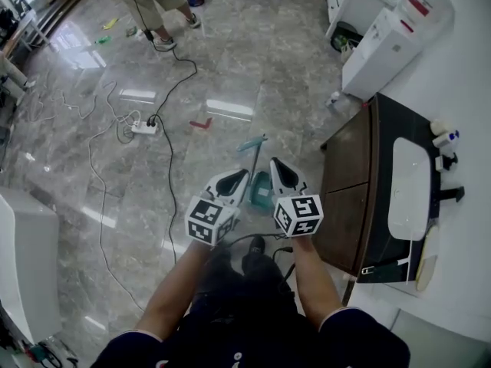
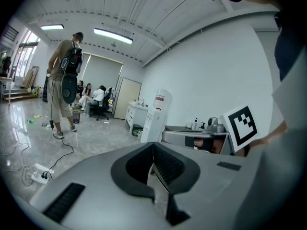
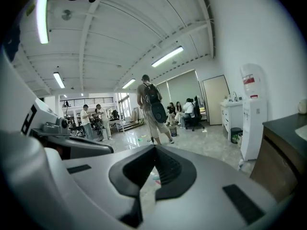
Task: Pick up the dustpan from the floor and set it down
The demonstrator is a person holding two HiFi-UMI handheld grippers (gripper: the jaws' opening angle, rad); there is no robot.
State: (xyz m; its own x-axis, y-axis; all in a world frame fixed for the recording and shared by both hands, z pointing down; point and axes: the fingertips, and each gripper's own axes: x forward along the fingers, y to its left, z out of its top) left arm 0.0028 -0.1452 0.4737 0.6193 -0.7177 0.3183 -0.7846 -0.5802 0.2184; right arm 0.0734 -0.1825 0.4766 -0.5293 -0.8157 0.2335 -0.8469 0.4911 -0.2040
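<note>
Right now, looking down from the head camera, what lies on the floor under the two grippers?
A teal dustpan with a long handle shows between the left gripper and the right gripper. They cover the sides of its pan, so its contents cannot be seen.

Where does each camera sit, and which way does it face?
Head view: on the person's head, steeply down at the dustpan; forearms, left hand-held gripper, right hand-held gripper show.
Left gripper view: on the left one, out toward the water dispenser; shut jaws show.
Right gripper view: on the right one, out toward a standing person; shut jaws show.
Both gripper views share that person.
</note>
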